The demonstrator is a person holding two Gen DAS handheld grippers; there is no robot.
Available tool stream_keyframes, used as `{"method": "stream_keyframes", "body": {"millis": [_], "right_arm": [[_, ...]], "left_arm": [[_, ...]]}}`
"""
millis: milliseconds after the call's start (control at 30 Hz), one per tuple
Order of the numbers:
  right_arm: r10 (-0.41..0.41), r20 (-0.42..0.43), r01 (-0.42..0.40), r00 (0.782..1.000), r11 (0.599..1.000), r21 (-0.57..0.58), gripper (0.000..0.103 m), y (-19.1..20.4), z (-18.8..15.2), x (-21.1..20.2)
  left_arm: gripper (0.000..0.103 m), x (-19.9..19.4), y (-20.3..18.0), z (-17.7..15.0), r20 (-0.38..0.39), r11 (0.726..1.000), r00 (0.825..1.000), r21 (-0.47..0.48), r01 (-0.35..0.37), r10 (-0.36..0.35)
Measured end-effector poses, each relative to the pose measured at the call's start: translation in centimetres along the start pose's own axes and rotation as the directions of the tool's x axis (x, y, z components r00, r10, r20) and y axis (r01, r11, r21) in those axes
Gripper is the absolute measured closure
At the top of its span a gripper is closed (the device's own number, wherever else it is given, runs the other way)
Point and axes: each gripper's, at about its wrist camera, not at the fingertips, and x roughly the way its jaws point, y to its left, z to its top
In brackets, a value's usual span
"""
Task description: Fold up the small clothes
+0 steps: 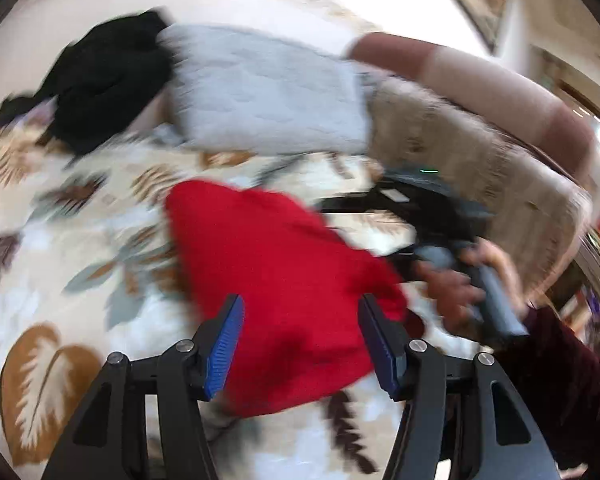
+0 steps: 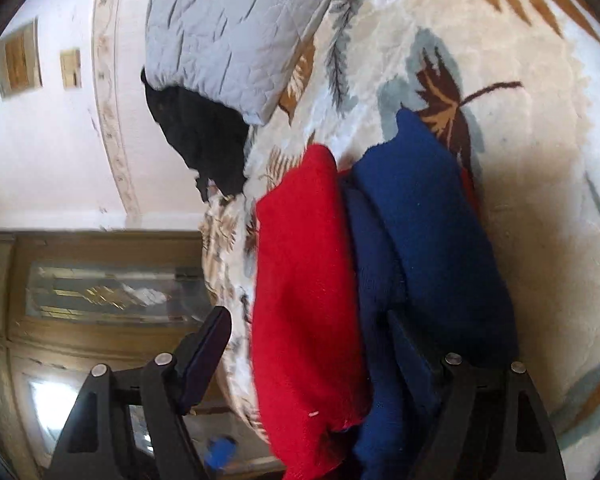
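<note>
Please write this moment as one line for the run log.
left gripper: open above red cloth | right gripper: open around red/blue cloth | surface: leaf-print blanket

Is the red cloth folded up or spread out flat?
Folded, it seems. The red cloth lies doubled in a thick bundle beside the blue cloth on the leaf-patterned blanket, not spread flat.

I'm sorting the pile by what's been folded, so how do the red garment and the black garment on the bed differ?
The red garment is bright red and lies flat in front of both grippers; the black garment is dark and farther off. The red one rests against a blue garment; the black one is partly tucked under a grey quilted pillow. The black one looks crumpled, the red smoother. Both lie on the leaf-patterned blanket.
</note>
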Motion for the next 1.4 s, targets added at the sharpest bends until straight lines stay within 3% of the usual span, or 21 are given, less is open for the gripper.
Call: {"method": "stream_keyframes", "body": {"millis": [33, 100, 133, 267, 400, 500, 600, 700, 767, 833, 867, 933, 1000, 1033, 1167, 1267, 1333, 1400], "right_arm": [[-0.018, 0.006, 0.019, 1.0, 1.0, -0.023, 0.024, 0.2, -0.2, 0.2], [-0.077, 0.017, 0.078, 0.997, 0.994, -0.082, 0.042, 1.0, -0.7, 0.4], [-0.113, 0.017, 0.115, 0.993, 0.987, -0.111, 0.072, 1.3, -0.8, 0.8], [-0.173, 0.05, 0.18, 0.984, 0.956, -0.231, 0.077, 3.0, -2.2, 1.1], [-0.124, 0.135, 0.161, 0.983, 0.939, -0.305, 0.079, 5.7, -4.2, -2.0], [-0.11, 0.186, 0.165, 0.976, 0.934, -0.317, 0.079, 6.2, -5.5, -4.4], [-0.142, 0.233, 0.21, 0.962, 0.931, -0.298, 0.08, 4.9, -6.3, -6.6], [-0.214, 0.169, 0.247, 0.962, 0.946, -0.211, 0.079, 1.4, -4.3, -5.0], [-0.262, 0.133, 0.279, 0.956, 0.951, -0.134, 0.067, -0.6, -3.0, -3.6], [-0.261, 0.124, 0.269, 0.957, 0.962, -0.055, 0.055, -1.3, -2.2, -3.7], [-0.273, 0.149, 0.286, 0.95, 0.956, -0.068, 0.05, -0.6, -2.2, -4.4], [-0.281, 0.259, 0.319, 0.924, 0.94, -0.121, 0.05, 1.3, -2.6, -6.3], [-0.232, 0.339, 0.31, 0.912, 0.929, -0.2, 0.05, 3.6, -2.8, -7.4], [-0.232, 0.329, 0.316, 0.915, 0.92, -0.231, 0.05, 4.4, -2.6, -7.0], [-0.364, 0.225, 0.419, 0.904, 0.863, -0.283, 0.054, 5.8, -0.3, -2.0], [-0.482, 0.149, 0.505, 0.863, 0.822, -0.263, 0.063, 4.0, 1.9, 1.8], [-0.479, 0.136, 0.498, 0.867, 0.827, -0.26, 0.064, 3.2, 2.7, 2.3], [-0.5, 0.129, 0.515, 0.856, 0.814, -0.266, 0.064, 3.9, 2.5, 2.0]], "left_arm": [[0.043, 1.0, 0.8, -0.1, -0.042, 0.999, 0.999, -0.025, -0.035, 0.034], [0.044, 3.0, 1.7, -0.7, -0.117, 0.994, 0.991, -0.076, -0.078, 0.069], [0.044, 3.5, 2.0, -1.0, -0.133, 0.993, 0.989, -0.09, -0.076, 0.063], [0.044, 3.8, 1.3, -0.9, -0.137, 0.996, 0.988, -0.054, -0.076, 0.068], [0.044, 3.4, 0.5, -1.4, -0.111, 0.997, 0.994, -0.066, -0.028, 0.02], [0.044, 3.1, -1.3, -1.5, -0.097, 1.0, 0.995, -0.01, -0.003, 0.002], [0.04, 3.8, -2.8, -1.6, -0.103, 0.998, 0.994, 0.056, -0.03, 0.036], [0.037, 4.2, -2.6, -1.6, -0.122, 0.996, 0.99, 0.047, -0.071, 0.076], [0.036, 4.4, -2.2, -1.6, -0.145, 0.995, 0.984, 0.035, -0.097, 0.101], [0.036, 4.3, -1.9, -1.6, -0.16, 0.995, 0.982, 0.013, -0.098, 0.098], [0.036, 4.0, -1.8, -1.8, -0.158, 0.995, 0.983, 0.009, -0.096, 0.096], [0.034, 3.6, -1.8, -2.1, -0.147, 0.993, 0.982, 0.025, -0.115, 0.117], [0.033, 3.7, -1.8, -2.5, -0.146, 0.988, 0.978, 0.045, -0.144, 0.149], [0.033, 3.8, -1.7, -2.5, -0.149, 0.987, 0.976, 0.048, -0.152, 0.158], [0.032, 4.2, -2.2, -2.7, -0.142, 0.978, 0.97, 0.09, -0.186, 0.197], [0.03, 4.1, -2.5, -2.7, -0.128, 0.971, 0.967, 0.124, -0.205, 0.221], [0.03, 4.2, -2.6, -2.7, -0.126, 0.966, 0.964, 0.141, -0.218, 0.236], [0.029, 4.3, -2.6, -2.8, -0.129, 0.963, 0.961, 0.147, -0.227, 0.246]]}}
